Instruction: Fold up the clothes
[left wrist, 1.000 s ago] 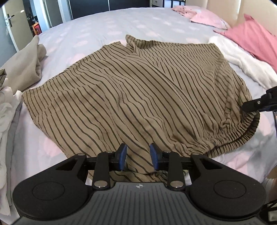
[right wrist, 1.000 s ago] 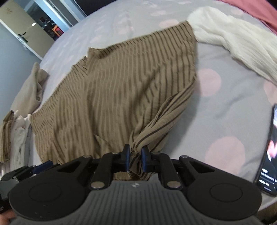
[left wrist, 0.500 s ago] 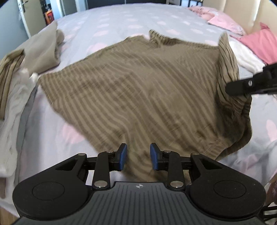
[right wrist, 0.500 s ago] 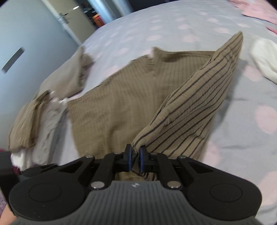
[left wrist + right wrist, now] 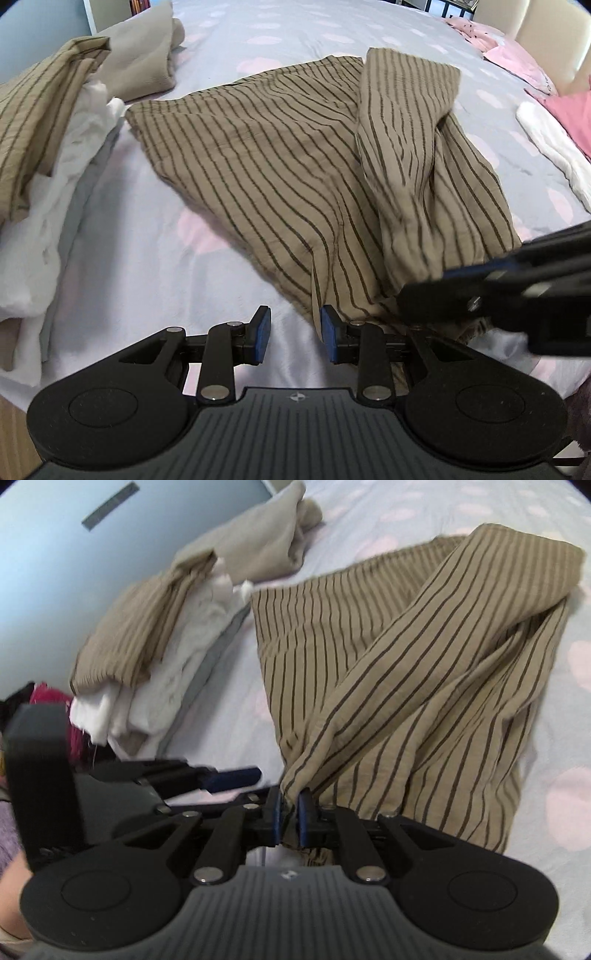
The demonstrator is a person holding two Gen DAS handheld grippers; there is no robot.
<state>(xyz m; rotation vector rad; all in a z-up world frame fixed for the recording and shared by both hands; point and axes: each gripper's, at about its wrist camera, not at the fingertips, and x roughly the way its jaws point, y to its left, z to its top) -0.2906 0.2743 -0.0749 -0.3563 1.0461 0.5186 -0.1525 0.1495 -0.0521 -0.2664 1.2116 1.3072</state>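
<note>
A tan garment with dark stripes (image 5: 266, 155) lies spread on the bed, its right side lifted and folded over toward the left. My right gripper (image 5: 290, 814) is shut on a bunched edge of the striped garment (image 5: 388, 686) and holds it above the bed; it also shows at the right of the left wrist view (image 5: 498, 291). My left gripper (image 5: 293, 334) is open and empty, just above the sheet at the garment's near corner. The left gripper shows in the right wrist view (image 5: 229, 777) to the left of my right one.
A pile of clothes (image 5: 48, 147) in tan stripes, white and beige lies at the bed's left side. A white garment (image 5: 554, 147) and pink pillows (image 5: 569, 107) lie at the right. The sheet (image 5: 147, 258) is grey with pink dots.
My right gripper has carried the garment's right edge up and leftward across the garment, close to my left gripper. My left gripper has moved left off the cloth and stays open.
</note>
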